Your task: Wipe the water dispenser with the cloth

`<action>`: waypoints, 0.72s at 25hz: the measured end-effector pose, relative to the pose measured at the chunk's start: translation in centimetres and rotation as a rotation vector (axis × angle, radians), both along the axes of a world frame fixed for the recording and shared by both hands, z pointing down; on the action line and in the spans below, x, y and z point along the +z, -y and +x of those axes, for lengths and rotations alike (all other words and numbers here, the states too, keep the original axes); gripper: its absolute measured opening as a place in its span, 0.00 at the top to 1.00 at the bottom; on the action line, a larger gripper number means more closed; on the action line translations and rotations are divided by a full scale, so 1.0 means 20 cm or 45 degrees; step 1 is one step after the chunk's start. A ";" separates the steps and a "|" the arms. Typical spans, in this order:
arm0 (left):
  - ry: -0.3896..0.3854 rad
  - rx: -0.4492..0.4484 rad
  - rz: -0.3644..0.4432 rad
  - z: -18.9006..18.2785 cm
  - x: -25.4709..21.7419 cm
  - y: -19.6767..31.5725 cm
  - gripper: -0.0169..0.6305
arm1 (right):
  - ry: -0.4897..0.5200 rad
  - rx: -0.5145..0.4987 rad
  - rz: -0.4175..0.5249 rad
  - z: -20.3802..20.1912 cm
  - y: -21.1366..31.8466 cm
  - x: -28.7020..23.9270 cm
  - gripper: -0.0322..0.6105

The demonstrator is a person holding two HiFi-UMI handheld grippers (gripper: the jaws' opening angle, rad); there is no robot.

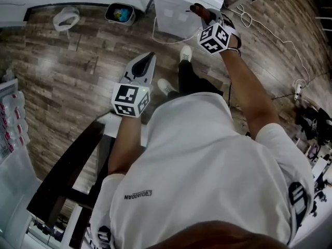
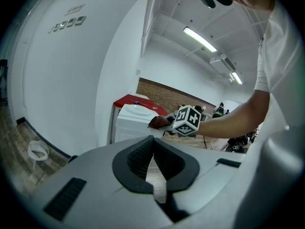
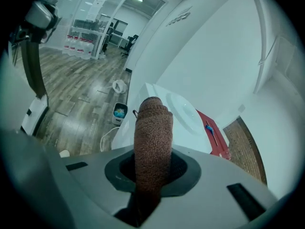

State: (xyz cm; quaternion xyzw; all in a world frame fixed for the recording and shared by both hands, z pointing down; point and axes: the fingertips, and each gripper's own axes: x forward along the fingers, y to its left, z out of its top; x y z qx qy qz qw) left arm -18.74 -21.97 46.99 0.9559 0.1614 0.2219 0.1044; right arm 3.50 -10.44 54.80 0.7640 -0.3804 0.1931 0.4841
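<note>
Far right, at the white water dispenser's (image 1: 181,4) top, the right gripper (image 1: 206,17) clamps a rolled brown cloth (image 3: 153,137); nearer left, the left gripper's (image 2: 153,144) jaws meet, empty.

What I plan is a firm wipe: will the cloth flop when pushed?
Likely soft: the cloth looks knitted, so it should squash against the dispenser. Bunched thick, it stands out past the right gripper's jaws, so probably won't flop.
</note>
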 end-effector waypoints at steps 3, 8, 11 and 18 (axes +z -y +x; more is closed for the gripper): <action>0.004 0.005 -0.002 0.01 0.02 -0.01 0.99 | 0.001 -0.002 -0.040 0.01 0.00 0.07 0.85; 0.012 0.006 -0.009 0.03 0.04 0.00 0.99 | 0.017 0.016 -0.088 0.02 0.00 0.19 0.85; 0.024 0.001 -0.016 0.05 0.06 -0.01 0.99 | 0.034 0.010 -0.126 0.02 0.00 0.28 0.85; 0.072 0.004 0.014 0.10 0.18 -0.02 0.99 | 0.105 -0.008 -0.187 0.01 0.02 0.55 0.85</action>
